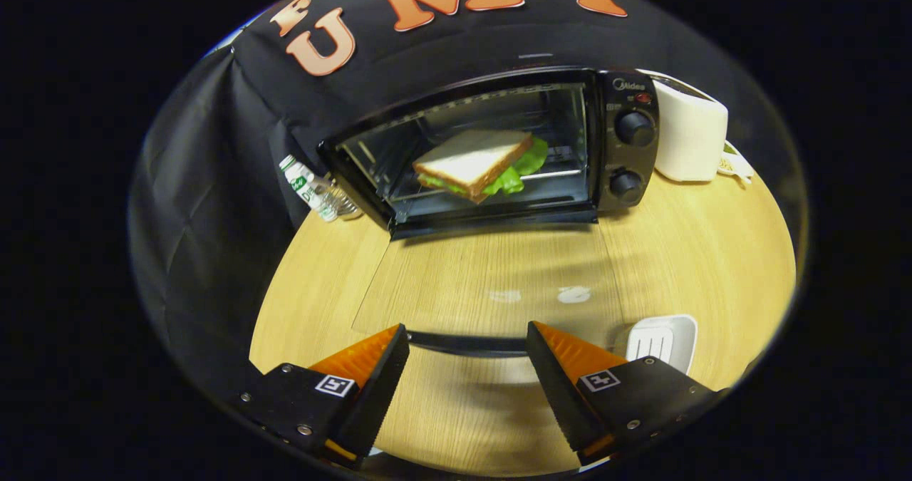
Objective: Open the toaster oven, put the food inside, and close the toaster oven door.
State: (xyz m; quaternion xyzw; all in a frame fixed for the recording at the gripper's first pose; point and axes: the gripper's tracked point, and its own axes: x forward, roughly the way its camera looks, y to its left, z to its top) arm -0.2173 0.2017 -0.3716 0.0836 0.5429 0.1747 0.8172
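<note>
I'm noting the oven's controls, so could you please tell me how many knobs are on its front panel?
2. Both sit on the toaster oven's panel, right of the sandwich: upper knob under the small red light, lower knob below it. The claw is open, far back.

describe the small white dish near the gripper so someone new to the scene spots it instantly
Start at the black toaster oven at the back of the wooden table, its glass door folded down flat toward the open gripper. Follow the door's handle toward the gripper's right finger: the white dish sits just beyond it. It is low, rounded and ridged inside, unlike the tall white toaster beside the oven.
</note>
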